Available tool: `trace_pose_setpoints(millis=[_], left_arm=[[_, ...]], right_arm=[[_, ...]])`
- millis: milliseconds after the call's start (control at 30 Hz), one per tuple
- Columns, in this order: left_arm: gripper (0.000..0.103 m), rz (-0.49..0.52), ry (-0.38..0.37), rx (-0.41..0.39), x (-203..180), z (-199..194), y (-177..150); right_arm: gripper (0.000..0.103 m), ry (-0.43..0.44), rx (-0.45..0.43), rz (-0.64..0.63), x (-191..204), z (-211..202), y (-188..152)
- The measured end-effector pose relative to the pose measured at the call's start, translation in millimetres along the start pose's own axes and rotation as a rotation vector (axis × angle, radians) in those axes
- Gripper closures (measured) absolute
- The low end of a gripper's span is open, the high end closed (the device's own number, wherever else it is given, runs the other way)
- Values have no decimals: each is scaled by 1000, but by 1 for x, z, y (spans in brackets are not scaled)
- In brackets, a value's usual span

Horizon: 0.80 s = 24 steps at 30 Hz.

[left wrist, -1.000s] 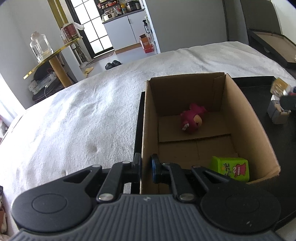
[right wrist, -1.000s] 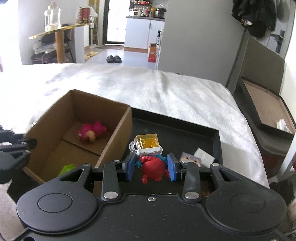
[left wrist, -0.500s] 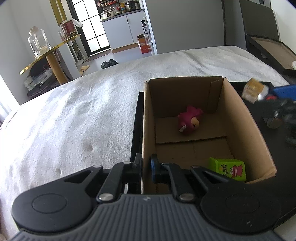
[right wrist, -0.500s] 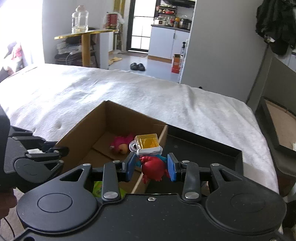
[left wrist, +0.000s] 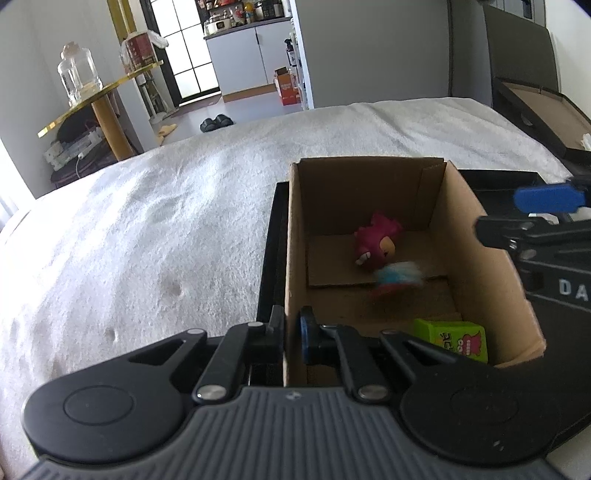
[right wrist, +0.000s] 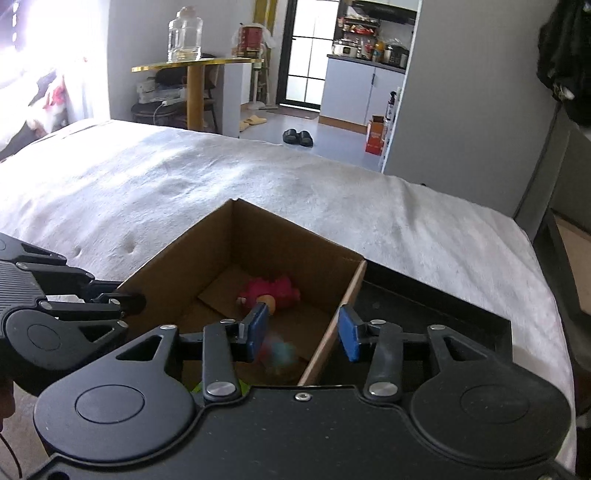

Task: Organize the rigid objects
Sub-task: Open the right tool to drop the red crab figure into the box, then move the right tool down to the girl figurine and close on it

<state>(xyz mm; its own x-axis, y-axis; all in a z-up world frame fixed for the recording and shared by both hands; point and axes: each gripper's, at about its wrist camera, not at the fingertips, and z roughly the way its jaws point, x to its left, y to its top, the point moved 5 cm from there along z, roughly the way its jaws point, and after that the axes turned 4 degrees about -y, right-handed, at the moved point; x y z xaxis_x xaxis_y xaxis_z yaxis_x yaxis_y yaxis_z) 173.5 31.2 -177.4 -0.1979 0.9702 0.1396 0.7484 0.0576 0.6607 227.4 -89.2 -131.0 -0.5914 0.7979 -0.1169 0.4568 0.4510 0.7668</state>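
Observation:
A cardboard box [left wrist: 476,236] [right wrist: 184,266] stands on a black tray [left wrist: 269,251] [right wrist: 424,306] on the bed. My left gripper [left wrist: 291,332] is shut on the box's near left wall. My right gripper [right wrist: 303,330] is open and empty above the box's right wall; it also shows in the left wrist view [left wrist: 517,214]. A red and blue figure [left wrist: 397,275] [right wrist: 277,354] is blurred, falling inside the box. A pink toy [left wrist: 376,240] [right wrist: 273,291] lies on the box floor. A green pack [left wrist: 452,339] sits in the near right corner.
A white bedspread [left wrist: 147,240] [right wrist: 221,177] surrounds the tray. An open dark case [left wrist: 535,107] stands beyond the bed's right side. A gold side table [right wrist: 192,74] with a glass jar [right wrist: 184,35] stands at the back left.
My right gripper moved left over the box and opened. The red and blue figure left its fingers and drops into the box. My left gripper keeps its hold on the box wall.

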Motion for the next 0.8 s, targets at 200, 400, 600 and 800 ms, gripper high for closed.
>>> trace_pose_setpoints(millis=[200,400,600,800], left_arm=[[95,0,9,7,-2,1,0],[95,4,19,9,-2,1,0],[95,-22,11,18,-1,1,3],[95,-23,12,27,2,1,2]], right_arm=[[57,-31,11,77,-18,-11,-14],[56,-98,31,111,-34,-16,-30],[56,-134,61,137,-49,-20,-47],[49,-170,76,133,-61,-21,-56]])
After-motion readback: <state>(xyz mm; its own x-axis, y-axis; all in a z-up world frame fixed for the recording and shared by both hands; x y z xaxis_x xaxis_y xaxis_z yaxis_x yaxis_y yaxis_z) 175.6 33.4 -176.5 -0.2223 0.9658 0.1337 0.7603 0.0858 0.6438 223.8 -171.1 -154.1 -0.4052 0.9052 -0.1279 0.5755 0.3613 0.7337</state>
